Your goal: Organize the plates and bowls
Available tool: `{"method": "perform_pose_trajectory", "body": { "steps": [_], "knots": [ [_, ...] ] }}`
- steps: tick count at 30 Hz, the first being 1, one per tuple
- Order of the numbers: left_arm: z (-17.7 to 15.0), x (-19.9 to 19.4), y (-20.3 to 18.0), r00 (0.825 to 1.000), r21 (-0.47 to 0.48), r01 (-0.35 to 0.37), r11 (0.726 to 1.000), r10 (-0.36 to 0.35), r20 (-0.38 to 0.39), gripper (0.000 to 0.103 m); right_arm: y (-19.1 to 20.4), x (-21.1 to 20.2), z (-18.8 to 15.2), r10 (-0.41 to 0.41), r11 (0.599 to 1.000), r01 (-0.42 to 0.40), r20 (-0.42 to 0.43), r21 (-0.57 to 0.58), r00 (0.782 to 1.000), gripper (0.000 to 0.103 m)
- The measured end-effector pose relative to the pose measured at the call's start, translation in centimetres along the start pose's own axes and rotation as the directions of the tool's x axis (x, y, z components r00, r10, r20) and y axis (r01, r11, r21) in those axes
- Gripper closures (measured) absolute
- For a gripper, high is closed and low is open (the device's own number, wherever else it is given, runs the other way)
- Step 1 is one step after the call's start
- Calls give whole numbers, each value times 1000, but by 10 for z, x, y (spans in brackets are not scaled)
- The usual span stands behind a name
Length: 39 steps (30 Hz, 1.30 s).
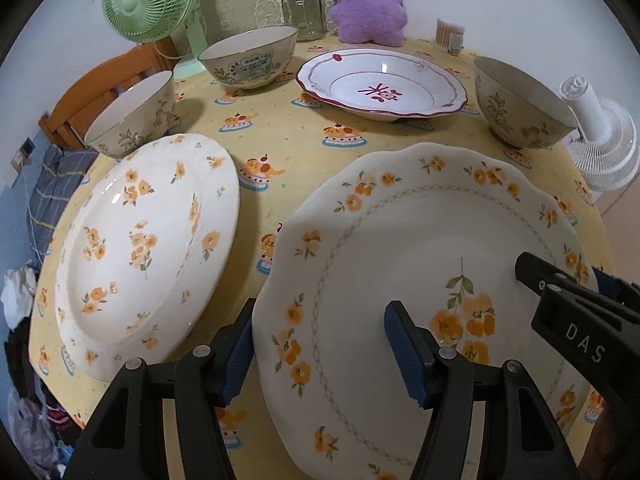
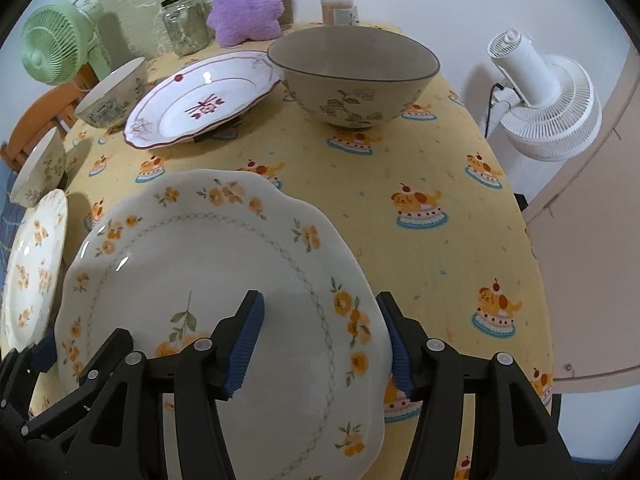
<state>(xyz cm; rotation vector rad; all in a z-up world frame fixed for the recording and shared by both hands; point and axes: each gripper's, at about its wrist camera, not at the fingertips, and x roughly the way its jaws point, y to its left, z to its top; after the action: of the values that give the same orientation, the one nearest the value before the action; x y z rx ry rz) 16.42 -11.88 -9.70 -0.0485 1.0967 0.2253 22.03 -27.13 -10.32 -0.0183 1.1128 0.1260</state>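
Scalloped plate (image 1: 400, 240), lower centre, straddled at opposite rims by left gripper (image 1: 326, 354) and right gripper (image 2: 324, 346), both spread, unclenched. Flowered plate (image 1: 148, 240), left. Red-rimmed plate (image 1: 382, 84), upper centre. Three bowls behind.

The scalloped plate (image 2: 208, 264) is glazed ceramic, glossy, catching window glints; the round flowered plate (image 1: 148, 248) shows the same smooth sheen; the bowl (image 2: 354, 80) looks duller, a matt speckled glaze; the table (image 2: 440, 152) wears a printed yellow cloth of fine, matt weave; the right tool (image 2: 320, 344) is matt black plastic with ribbed blue rubbery pads (image 2: 246, 344); the jar (image 1: 302, 10) is clear glass; the purple cushion (image 1: 370, 0) is fuzzy plush.
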Motion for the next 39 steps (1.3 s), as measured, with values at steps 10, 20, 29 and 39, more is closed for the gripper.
{"method": "perform_pose_trajectory", "body": {
  "steps": [10, 20, 29, 39],
  "knots": [
    [-4, -20, 16, 998, 28, 20, 999, -22, 56, 18, 10, -23, -9, -42, 999, 41, 61, 9, 997, 22],
    [2, -38, 65, 986, 112, 115, 987, -127, 108, 13, 54, -60, -21, -136, 989, 127, 118, 81, 984, 22],
    [7, -37, 127, 980, 131, 152, 980, -166, 110, 12, 125, -71, -29, -151, 986, 139, 129, 95, 980, 22],
    [20, -28, 196, 980, 111, 136, 984, -150, 131, 12, 199, -70, -23, -113, 992, 100, 176, 82, 978, 22]
  ]
}}
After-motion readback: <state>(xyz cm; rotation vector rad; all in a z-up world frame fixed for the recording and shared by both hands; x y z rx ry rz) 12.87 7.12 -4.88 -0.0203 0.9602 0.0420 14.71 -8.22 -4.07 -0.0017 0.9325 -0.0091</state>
